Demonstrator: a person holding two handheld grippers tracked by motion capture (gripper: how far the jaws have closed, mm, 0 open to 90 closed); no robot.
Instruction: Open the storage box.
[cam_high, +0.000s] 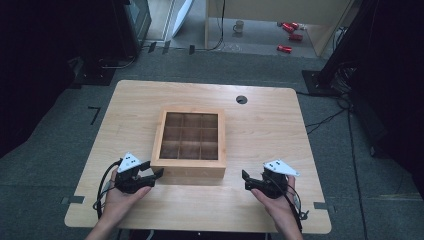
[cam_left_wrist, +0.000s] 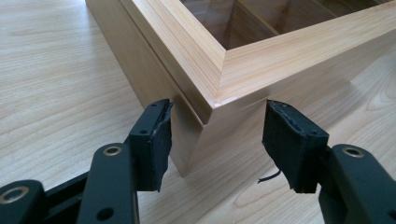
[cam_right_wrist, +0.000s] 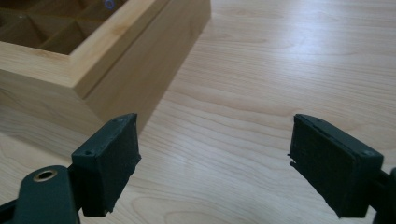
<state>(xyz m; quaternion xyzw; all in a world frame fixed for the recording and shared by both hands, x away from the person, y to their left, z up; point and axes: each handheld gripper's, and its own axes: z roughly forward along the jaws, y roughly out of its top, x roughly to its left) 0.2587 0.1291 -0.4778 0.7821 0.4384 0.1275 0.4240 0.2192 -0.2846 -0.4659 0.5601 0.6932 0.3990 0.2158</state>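
High view: square light-wood box with nine-cell grid (cam_high: 189, 144) at table centre; left gripper (cam_high: 156, 174) at box near-left corner, right gripper (cam_high: 245, 181) just off near-right corner.

Left gripper view: jaws half-closed astride box corner (cam_left_wrist: 212, 105), pads not yet pressing.

Right gripper view: jaws wide, empty; box (cam_right_wrist: 84, 70) near.

Step judged: corner grasp. Next: right gripper closes in on box.

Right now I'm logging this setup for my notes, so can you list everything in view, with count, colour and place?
wooden box: one, light wood with a nine-compartment grid, middle of the table
table: one, light wood with a dark round hole near its far edge, on grey floor
mug: one, pale, on the floor beyond the table
cans: a few, red, on the floor far right of the mug
left tool: one, black, at the box's near left corner, its jaws either side of that corner, pads not pressing
right tool: one, black, open, over bare table right of the box
hands: two, at the near edge, each holding a tool
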